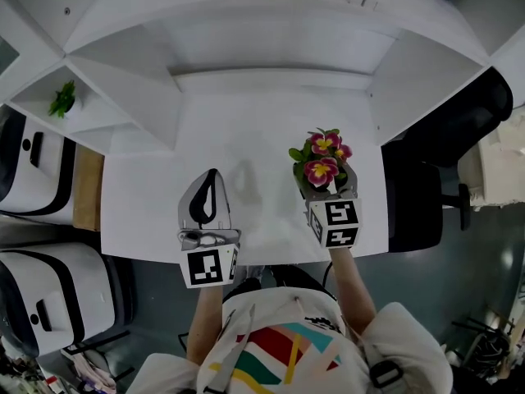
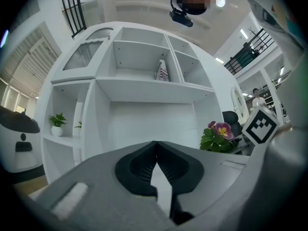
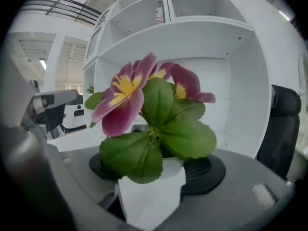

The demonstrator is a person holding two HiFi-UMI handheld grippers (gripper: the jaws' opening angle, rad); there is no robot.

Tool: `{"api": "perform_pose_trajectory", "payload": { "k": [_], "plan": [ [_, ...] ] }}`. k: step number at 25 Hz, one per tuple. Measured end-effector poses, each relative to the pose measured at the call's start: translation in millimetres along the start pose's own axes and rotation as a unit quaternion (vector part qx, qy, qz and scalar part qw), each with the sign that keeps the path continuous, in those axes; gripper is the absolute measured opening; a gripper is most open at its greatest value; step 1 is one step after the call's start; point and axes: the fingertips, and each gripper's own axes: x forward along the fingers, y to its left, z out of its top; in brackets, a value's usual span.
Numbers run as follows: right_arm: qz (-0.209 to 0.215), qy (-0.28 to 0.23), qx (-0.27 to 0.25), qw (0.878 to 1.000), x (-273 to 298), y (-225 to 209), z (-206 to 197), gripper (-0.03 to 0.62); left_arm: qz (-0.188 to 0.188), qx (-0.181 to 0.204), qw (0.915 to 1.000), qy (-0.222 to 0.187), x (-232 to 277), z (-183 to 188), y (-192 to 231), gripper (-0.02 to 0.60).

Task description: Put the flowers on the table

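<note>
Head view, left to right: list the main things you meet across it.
small green plant → left gripper → flowers → black chair

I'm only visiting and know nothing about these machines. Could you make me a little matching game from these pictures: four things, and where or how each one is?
Things:
1. potted flowers
2. left gripper
3. small green plant
4. black office chair

Places or states:
A. fingers shut, nothing between them
B. beside the right end of the table
C. held by the right gripper
D. on a shelf at the left

Pairs: 1-C, 2-A, 3-D, 4-B
</note>
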Motion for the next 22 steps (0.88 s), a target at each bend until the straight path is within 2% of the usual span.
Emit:
{"api": "perform_pose_trajectory", "payload": {
  "k": [4,8,13,22],
  "plan": [
    [-0.002,0.009,-0.005,1.0,30.4,-19.9,-2.1,0.333,0.005,0.004,0.9999,0.009,5.7,-5.0,3.0,0.002],
    [-0.001,0.023,0.023,0.999,65.8,-47.5,-9.3,0.333,0.013,0.007,0.9997,0.018,14.2,-10.2,7.0,0.002],
    [-0.016,0.057,0.002,0.998,108.4,-81.1,-27.6,0.333,0.018,0.008,0.9992,0.034,20.5,-20.0,8.2,0.002],
    [-0.032,0.093,0.019,0.995,166.2,-130.3,-53.9,0.333,0.03,0.017,0.9975,0.062,17.5,-36.3,15.4,0.002]
  ]
}}
